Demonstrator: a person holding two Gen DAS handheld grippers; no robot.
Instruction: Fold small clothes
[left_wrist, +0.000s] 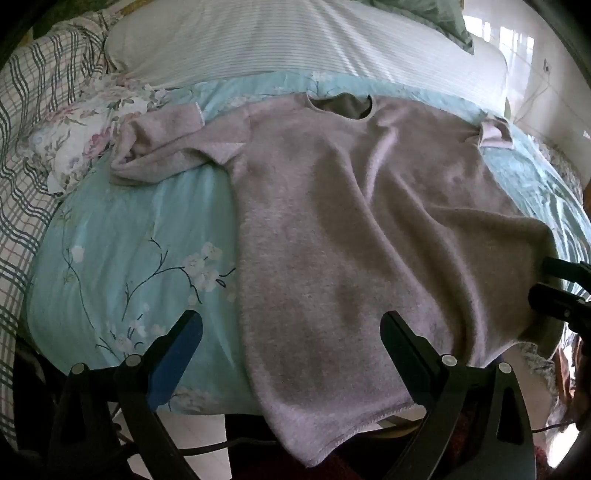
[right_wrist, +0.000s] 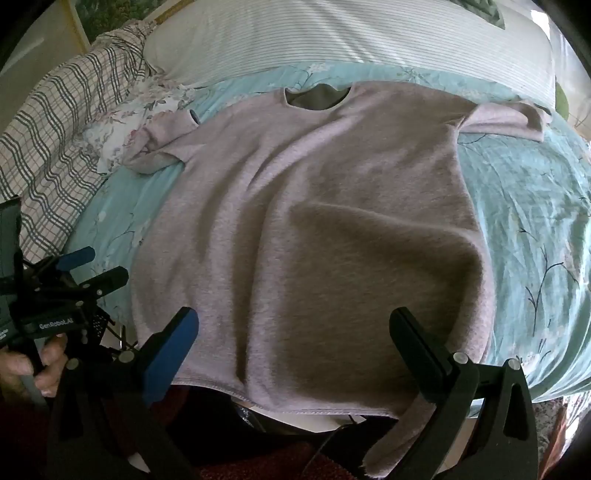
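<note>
A fuzzy pale pink long-sleeved sweater is lying flat on the bed with the light turquoise flowered bed cover, its round neckline pointing away toward the white striped pillow and its hem hanging a little over the near edge of the bed. The folding step is, in my judgement, only beginning: the body is spread out but still wavy, and no part is folded over yet. The left gripper is hovering over the lower left part of the sweater, with its jaws spread wide and holding nothing. The right gripper is hovering over the lower right part near the hem, its jaws also spread wide and empty. The next move probably calls for each gripper to pinch one side of the sweater, or one sleeve, and to bring it toward the middle; the left sleeve is lying crumpled beside the white flowered cloth and will likely need straightening first. The right sleeve is looking short and folded, and I cannot tell how it is lying. The hem is partly hidden behind the fingers of the grippers, and the checked blanket is cut off at the picture edge.
</note>
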